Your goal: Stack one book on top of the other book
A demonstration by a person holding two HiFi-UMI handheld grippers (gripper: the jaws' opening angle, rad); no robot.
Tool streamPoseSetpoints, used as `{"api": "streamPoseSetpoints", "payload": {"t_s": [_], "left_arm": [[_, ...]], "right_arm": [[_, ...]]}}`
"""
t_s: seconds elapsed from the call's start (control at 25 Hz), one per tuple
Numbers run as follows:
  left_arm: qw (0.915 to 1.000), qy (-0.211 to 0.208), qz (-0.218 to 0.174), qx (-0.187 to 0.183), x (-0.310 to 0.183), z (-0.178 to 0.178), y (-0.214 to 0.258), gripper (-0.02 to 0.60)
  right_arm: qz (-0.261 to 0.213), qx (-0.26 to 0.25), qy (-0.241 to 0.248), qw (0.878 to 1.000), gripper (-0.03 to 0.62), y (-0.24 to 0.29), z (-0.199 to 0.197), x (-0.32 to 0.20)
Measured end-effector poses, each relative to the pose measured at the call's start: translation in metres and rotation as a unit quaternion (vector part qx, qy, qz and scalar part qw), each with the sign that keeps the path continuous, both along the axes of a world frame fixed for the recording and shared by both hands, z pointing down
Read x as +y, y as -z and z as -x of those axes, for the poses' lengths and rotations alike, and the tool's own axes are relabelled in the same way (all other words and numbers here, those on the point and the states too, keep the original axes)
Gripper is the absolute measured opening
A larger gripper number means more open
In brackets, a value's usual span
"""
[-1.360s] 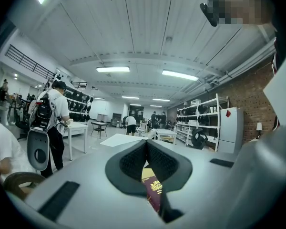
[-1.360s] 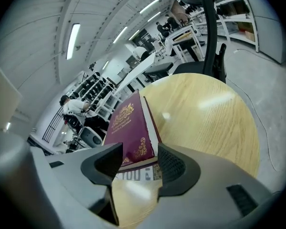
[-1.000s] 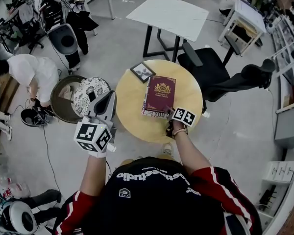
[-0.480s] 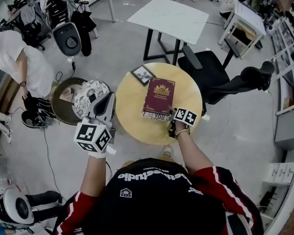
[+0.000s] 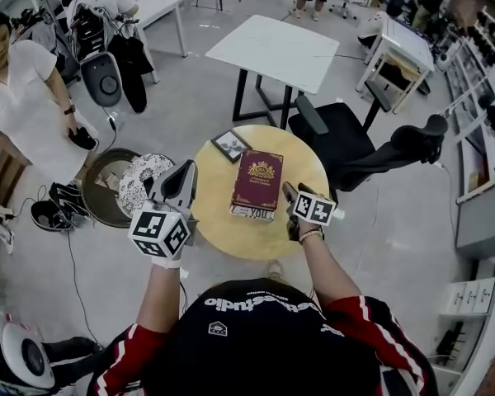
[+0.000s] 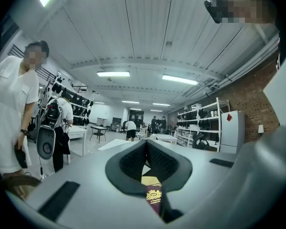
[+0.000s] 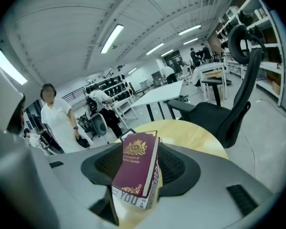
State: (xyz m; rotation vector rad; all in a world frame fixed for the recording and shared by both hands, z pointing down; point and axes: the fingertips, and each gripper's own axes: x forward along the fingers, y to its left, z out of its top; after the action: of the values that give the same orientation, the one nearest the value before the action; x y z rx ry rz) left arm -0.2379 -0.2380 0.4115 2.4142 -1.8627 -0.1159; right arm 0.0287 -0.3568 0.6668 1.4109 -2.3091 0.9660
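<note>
Framed picture [image 5: 233,145] on the round table [image 5: 304,170] — black chair [image 5: 340,139] just beside

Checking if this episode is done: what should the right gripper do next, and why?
Probably just draw the right gripper clear: its jaws stand apart on nothing, and the maroon book already lies on the lower book.

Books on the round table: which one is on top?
The maroon book with the gold crest lies on top; the white book lettered YOU lies underneath it.
</note>
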Motion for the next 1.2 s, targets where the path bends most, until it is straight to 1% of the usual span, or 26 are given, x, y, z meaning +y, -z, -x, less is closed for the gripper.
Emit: {"api": "streamPoseSetpoints", "payload": {"t_s": [0.16, 0.36, 0.56, 0.76, 1.04, 1.2], "left_arm": [[0.9999, -0.008, -0.007, 0.0, -0.008, -0.008, 0.009, 0.017], [0.9997, -0.019, -0.014, -0.002, -0.015, -0.019, 0.02, 0.017], [0.9993, -0.033, -0.018, -0.003, -0.024, -0.032, 0.026, 0.017], [0.9986, -0.045, -0.025, -0.005, -0.034, -0.047, 0.03, 0.017], [0.9974, -0.063, -0.034, -0.008, -0.042, -0.064, 0.037, 0.017], [0.9967, -0.07, -0.039, -0.011, -0.044, -0.069, 0.044, 0.017]], "right_arm": [[-0.058, 0.004, 0.008, 0.998, 0.252, 0.049, -0.006, -0.006], [-0.128, 0.007, 0.018, 0.992, 0.252, 0.115, -0.011, -0.005], [-0.185, 0.011, 0.019, 0.982, 0.252, 0.172, -0.022, 0.001], [-0.241, 0.015, 0.015, 0.97, 0.245, 0.222, -0.033, 0.01], [-0.291, -0.004, 0.001, 0.957, 0.221, 0.276, -0.046, 0.023], [-0.296, -0.015, 0.007, 0.955, 0.193, 0.292, -0.047, 0.028]]}}
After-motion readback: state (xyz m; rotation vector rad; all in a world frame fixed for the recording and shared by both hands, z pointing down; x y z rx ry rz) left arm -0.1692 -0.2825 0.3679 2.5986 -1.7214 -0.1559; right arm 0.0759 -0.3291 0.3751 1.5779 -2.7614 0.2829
